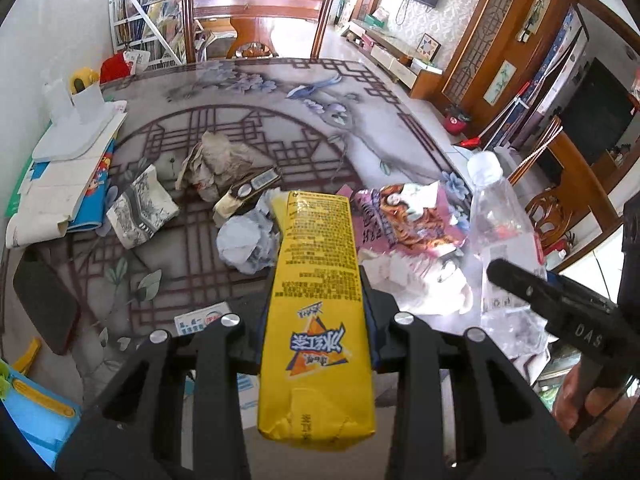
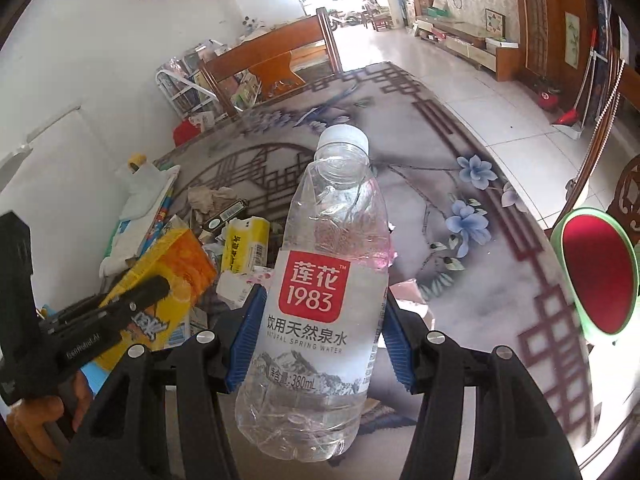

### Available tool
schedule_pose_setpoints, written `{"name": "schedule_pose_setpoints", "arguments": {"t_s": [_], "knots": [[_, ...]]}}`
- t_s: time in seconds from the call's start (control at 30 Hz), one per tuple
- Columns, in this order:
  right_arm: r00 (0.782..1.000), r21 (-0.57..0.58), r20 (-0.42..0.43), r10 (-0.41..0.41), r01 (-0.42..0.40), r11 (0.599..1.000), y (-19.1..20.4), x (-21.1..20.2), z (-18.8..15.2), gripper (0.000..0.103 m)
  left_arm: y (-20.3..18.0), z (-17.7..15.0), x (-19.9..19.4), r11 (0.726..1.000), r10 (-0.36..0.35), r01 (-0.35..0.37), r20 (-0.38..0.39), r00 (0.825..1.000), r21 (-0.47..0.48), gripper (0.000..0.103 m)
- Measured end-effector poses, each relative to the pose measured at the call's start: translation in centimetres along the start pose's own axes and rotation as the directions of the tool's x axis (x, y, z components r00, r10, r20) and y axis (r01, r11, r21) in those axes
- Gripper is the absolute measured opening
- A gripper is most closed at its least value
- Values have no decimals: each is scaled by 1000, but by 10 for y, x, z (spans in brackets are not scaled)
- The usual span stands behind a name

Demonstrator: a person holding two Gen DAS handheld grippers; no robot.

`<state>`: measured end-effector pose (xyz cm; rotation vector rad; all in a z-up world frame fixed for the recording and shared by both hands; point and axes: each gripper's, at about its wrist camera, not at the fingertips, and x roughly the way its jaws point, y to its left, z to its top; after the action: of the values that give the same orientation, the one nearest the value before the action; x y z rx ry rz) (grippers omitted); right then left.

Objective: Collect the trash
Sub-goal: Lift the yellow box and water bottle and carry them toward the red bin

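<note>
Left gripper (image 1: 316, 316): clamped narrowly on a flattened yellow drink carton (image 1: 316, 304) with an orange triangle logo, jaws pressing both long edges, carton lifted clear above the round patterned glass-topped table (image 1: 248, 92) and pointing toward twelve o'clock in the left wrist view. Same carton (image 2: 160, 280) seen at nine o'clock in the right wrist view, left gripper (image 2: 132, 300) around it.

Right gripper (image 2: 316, 340): partly closed on a clear plastic water bottle (image 2: 320, 280) with white cap and red-and-white label, blue pads (image 2: 248, 340) pressed to the label on both sides, cap toward twelve o'clock, bottle raised off the table (image 2: 460, 280). Same bottle (image 1: 504, 232) at three o'clock in the left wrist view, with the right gripper (image 1: 520, 280) beside it.

Still on the table, in the left wrist view: crumpled brown paper (image 1: 216, 160) at eleven o'clock from the carton tip; a crushed grey-printed white carton (image 1: 140, 212) at ten o'clock; a ball of white paper (image 1: 248, 240) just left of the carton; a torn pink printed wrapper (image 1: 404, 216) between carton and bottle; a white tissue (image 1: 424, 284) below that wrapper. A stack of papers and a blue book (image 1: 68, 184) at nine o'clock, a dark flat phone (image 1: 44, 300) at eight o'clock.

Wooden chair (image 1: 256, 16) at twelve o'clock beyond the table. Green-rimmed red round stool (image 2: 600, 272) at three o'clock in the right wrist view.
</note>
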<state>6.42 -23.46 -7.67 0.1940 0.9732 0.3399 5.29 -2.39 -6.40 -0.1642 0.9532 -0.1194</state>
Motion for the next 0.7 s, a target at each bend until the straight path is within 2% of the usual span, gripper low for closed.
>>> {"name": "schedule_pose_setpoints", "arguments": {"t_s": [0.17,0.53,0.7], "knots": [[1000,-15,22,4,-4,1000,-15,-9,3,54,-22,7,-3,1000,7,-7,35,999,9,34],[999,4,35,11,-12,1000,-72,-24,9,54,-77,11,10,999,38,-38,43,998,2,34],[999,-2,50,18,-18,1000,-99,-35,17,54,-99,18,8,997,79,-79,91,993,-6,34]]}}
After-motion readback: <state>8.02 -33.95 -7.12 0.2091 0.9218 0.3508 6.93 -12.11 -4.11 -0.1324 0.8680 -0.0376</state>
